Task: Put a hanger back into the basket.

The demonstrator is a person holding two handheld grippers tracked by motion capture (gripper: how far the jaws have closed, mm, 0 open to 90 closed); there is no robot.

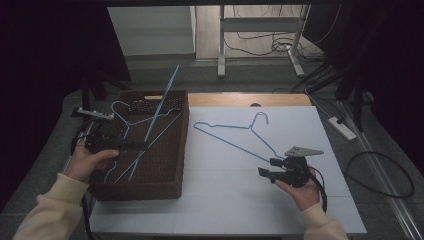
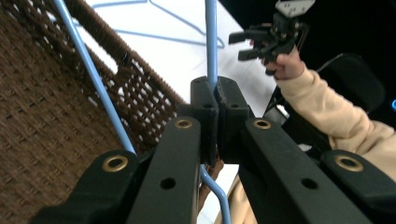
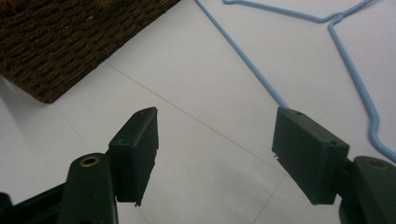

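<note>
**Left claw pinches a blue hanger over the basket**

Dark curtains and a grey floor frame the white table (image 1: pixel 225 200) that we look down on in the high view. Our left hand (image 1: pixel 90 162) reaches in from the lower left, holding the left gripper (image 1: pixel 142 145) level over the brown woven basket (image 1: pixel 172 192), its jaws pressed together on a blue wire hanger (image 1: pixel 159 106) that slants up past the basket's far rim. Other blue hangers lie inside the basket. Our right hand (image 1: pixel 300 192) holds the right gripper (image 1: pixel 264 167) low over the table, well apart from the basket, with open white surface between them. A second hanger (image 1: pixel 235 145) lies flat on the table, its lower end just beside the right gripper.

From the left gripper view, both black pads are clamped on the thin blue wire (image 2: pixel 211 42), which runs straight up between them; the basket wall (image 2: pixel 42 107) sits close at the left.

From the right gripper view, the jaws stand spread with nothing between them, bare table (image 3: pixel 205 154) below, the lying hanger (image 3: pixel 348 70) running by the right pad, the basket corner (image 3: pixel 60 42) at upper left.
</note>
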